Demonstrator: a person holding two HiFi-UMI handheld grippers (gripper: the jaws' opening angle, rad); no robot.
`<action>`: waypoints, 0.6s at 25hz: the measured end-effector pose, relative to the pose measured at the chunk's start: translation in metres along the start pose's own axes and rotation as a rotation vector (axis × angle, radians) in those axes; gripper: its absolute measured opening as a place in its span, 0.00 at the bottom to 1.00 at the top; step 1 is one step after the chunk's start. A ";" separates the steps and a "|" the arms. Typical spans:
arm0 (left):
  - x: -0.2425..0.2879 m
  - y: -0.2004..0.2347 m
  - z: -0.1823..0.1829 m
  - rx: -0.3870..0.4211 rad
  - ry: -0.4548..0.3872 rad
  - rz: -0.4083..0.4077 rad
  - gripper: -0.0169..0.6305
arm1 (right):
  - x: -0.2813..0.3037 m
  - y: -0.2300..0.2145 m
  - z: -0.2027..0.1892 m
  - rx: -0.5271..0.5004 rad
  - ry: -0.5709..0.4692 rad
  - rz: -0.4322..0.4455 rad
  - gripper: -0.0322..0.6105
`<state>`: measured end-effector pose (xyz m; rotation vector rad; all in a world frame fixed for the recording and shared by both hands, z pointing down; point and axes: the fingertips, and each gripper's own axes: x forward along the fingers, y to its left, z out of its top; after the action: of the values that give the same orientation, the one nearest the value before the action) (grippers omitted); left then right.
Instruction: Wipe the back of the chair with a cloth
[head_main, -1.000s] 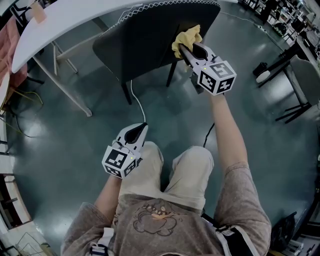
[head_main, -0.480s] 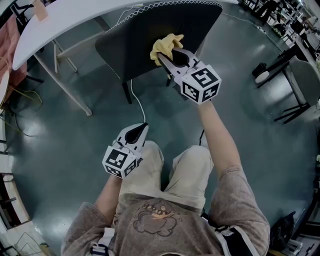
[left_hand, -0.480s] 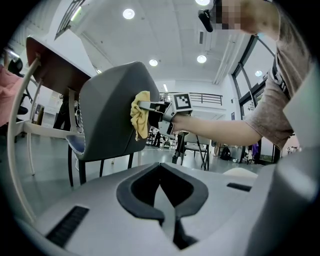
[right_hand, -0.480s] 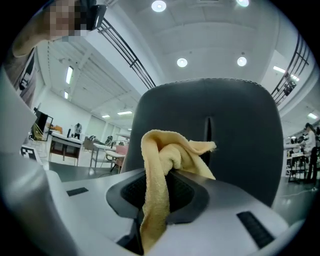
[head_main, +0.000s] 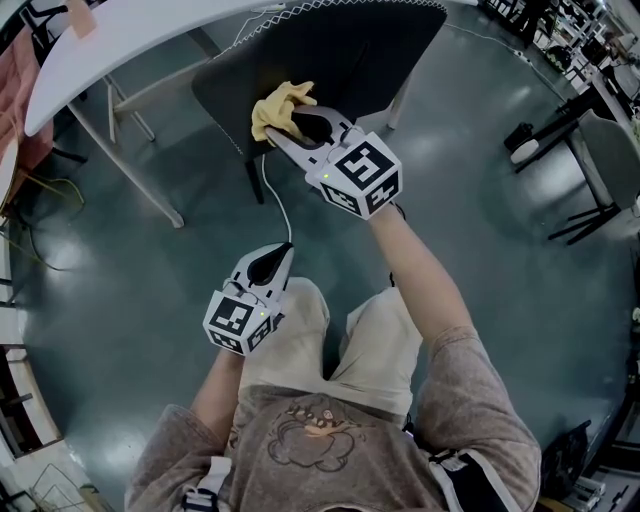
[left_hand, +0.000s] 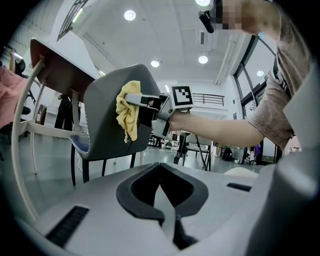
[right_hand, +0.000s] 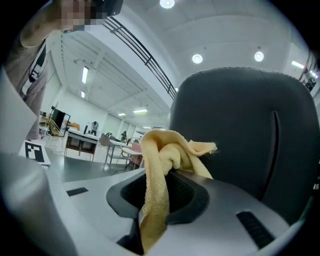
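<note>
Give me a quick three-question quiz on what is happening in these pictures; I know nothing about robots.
1. True or false: the left gripper is shut and empty.
2. What does the yellow cloth press against? A) the table B) the chair back C) the floor
3. Fill in: the right gripper is shut on the ____.

Key: 1 true; 2 B; 3 cloth.

Cloth (right_hand: 165, 155) tail hidden in right gripper (right_hand: 159, 199); chair (right_hand: 235, 125) right side cut off.
</note>
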<state>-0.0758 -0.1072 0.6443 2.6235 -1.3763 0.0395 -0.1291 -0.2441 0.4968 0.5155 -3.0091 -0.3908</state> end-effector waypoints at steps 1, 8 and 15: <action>-0.001 0.001 0.000 -0.002 0.000 0.002 0.04 | 0.002 0.004 0.001 0.005 -0.005 0.011 0.20; -0.004 -0.002 -0.006 -0.009 0.006 0.012 0.04 | -0.012 0.020 0.004 0.008 -0.039 0.044 0.20; -0.005 -0.003 -0.009 -0.011 0.005 0.011 0.04 | -0.075 -0.042 -0.022 0.054 -0.034 -0.164 0.20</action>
<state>-0.0754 -0.1001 0.6527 2.6045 -1.3858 0.0401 -0.0432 -0.2623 0.5061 0.7708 -3.0267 -0.3319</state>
